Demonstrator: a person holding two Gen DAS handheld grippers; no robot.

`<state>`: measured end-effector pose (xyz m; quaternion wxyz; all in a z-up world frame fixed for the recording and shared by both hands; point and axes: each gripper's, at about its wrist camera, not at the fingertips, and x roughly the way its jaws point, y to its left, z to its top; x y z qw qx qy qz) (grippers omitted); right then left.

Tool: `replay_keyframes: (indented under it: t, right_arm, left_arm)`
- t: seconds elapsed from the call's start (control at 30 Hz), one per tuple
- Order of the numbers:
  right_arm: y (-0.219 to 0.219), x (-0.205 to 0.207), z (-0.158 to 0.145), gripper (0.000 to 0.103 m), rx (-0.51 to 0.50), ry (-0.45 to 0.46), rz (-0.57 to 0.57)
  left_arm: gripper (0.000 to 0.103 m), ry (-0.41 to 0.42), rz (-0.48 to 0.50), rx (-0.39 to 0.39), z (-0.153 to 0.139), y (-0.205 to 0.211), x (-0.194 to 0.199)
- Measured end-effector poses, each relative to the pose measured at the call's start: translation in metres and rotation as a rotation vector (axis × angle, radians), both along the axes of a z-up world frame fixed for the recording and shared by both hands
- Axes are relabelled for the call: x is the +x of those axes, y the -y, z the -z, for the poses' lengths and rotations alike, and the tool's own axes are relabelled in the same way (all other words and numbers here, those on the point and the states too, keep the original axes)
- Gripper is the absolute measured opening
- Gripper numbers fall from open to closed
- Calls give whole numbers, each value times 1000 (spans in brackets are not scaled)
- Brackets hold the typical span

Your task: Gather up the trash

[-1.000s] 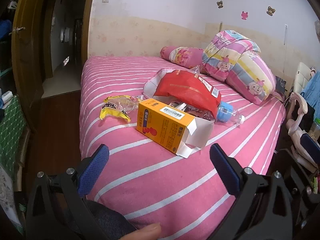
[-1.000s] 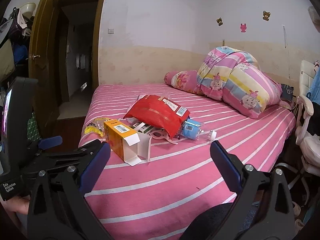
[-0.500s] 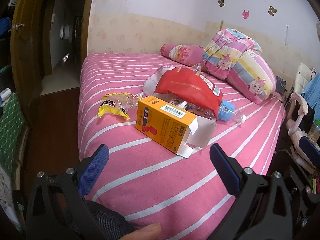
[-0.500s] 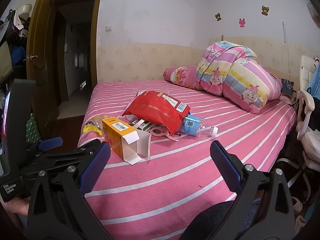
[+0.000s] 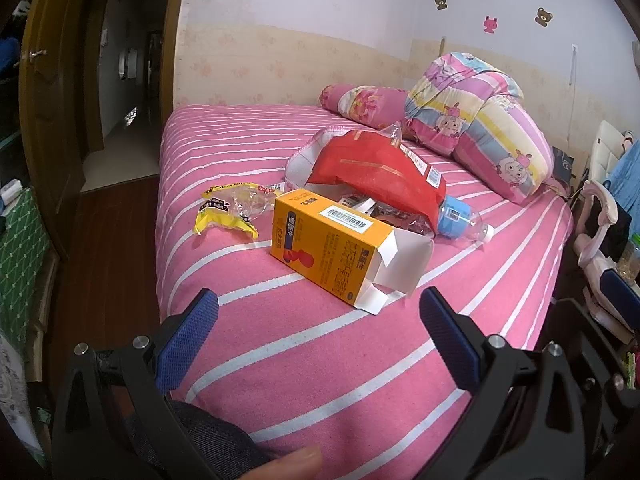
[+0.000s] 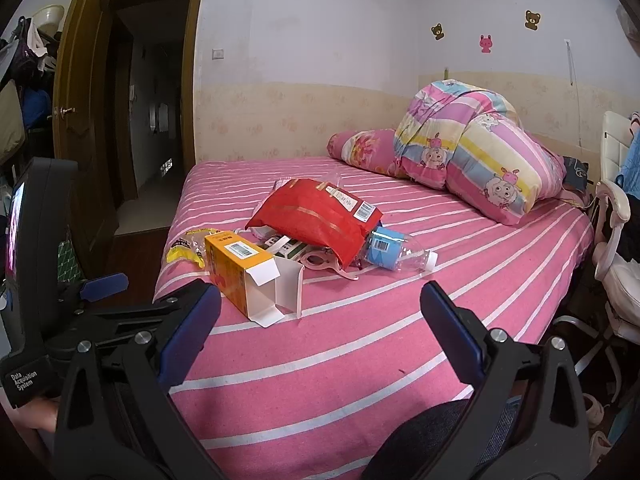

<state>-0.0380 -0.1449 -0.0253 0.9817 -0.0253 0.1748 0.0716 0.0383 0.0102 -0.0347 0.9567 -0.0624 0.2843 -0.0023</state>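
Observation:
Trash lies on a pink striped bed (image 5: 304, 360). An open orange carton (image 5: 328, 244) lies nearest, also in the right wrist view (image 6: 240, 272). Behind it are a red bag (image 5: 376, 172), a clear bottle with a blue label (image 5: 456, 220) and a yellow wrapper (image 5: 228, 212). In the right wrist view the red bag (image 6: 320, 216), the bottle (image 6: 392, 254) and the yellow wrapper (image 6: 184, 248) show too. My left gripper (image 5: 318, 320) is open and empty, short of the carton. My right gripper (image 6: 320, 316) is open and empty over the bed's near edge.
A folded striped quilt (image 6: 472, 152) and a pink pillow (image 6: 360, 148) lie at the bed's far right. An open doorway (image 6: 152, 128) is at the left. A white chair (image 6: 616, 232) stands right of the bed. Dark wood floor (image 5: 112, 240) runs along the left side.
Both grippers have crept slightly closer to the trash; the views shifted a little. Both stay open and empty. Nothing on the bed has moved.

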Motion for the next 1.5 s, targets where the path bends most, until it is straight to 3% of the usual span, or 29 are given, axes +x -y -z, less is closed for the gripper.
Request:
replay_keyframes:
  t: [0.97,1.5]
  right_arm:
    - [9,-8,-6,98,17,7,1]
    - [11,-18,-17,98,79,15,-45]
  left_arm:
    - [98,-5,-2,2,0,0,-1]
    - [98,30,-4,-32,-21,-7,-21]
